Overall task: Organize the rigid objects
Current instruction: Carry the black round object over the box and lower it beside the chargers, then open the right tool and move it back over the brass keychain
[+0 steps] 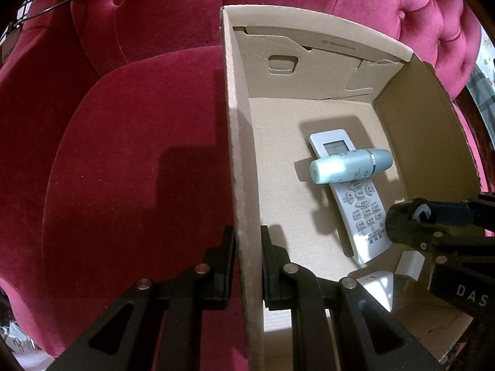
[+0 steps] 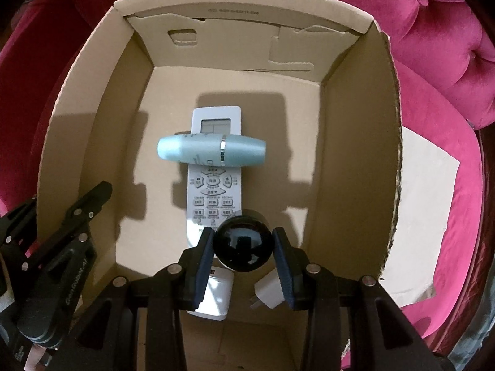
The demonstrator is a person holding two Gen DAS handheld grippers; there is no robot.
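An open cardboard box (image 1: 238,142) (image 2: 359,142) stands on a red velvet sofa. My left gripper (image 1: 247,256) is shut on the box's left wall, one finger outside and one inside. On the box floor lies a white remote control (image 1: 362,213) (image 2: 213,191) with a pale blue bottle (image 1: 349,165) (image 2: 212,151) across it. My right gripper (image 2: 243,247) (image 1: 433,216) points down into the box, shut on a glossy black round object (image 2: 243,247) just above the remote's near end. Two white plug adapters (image 2: 216,290) (image 2: 269,292) (image 1: 410,264) lie below it.
Red tufted sofa cushions (image 1: 123,154) (image 2: 442,40) surround the box. A sheet of white paper (image 2: 423,185) lies on the seat to the right of the box. A wire hanger (image 1: 46,3) rests at the sofa's upper left.
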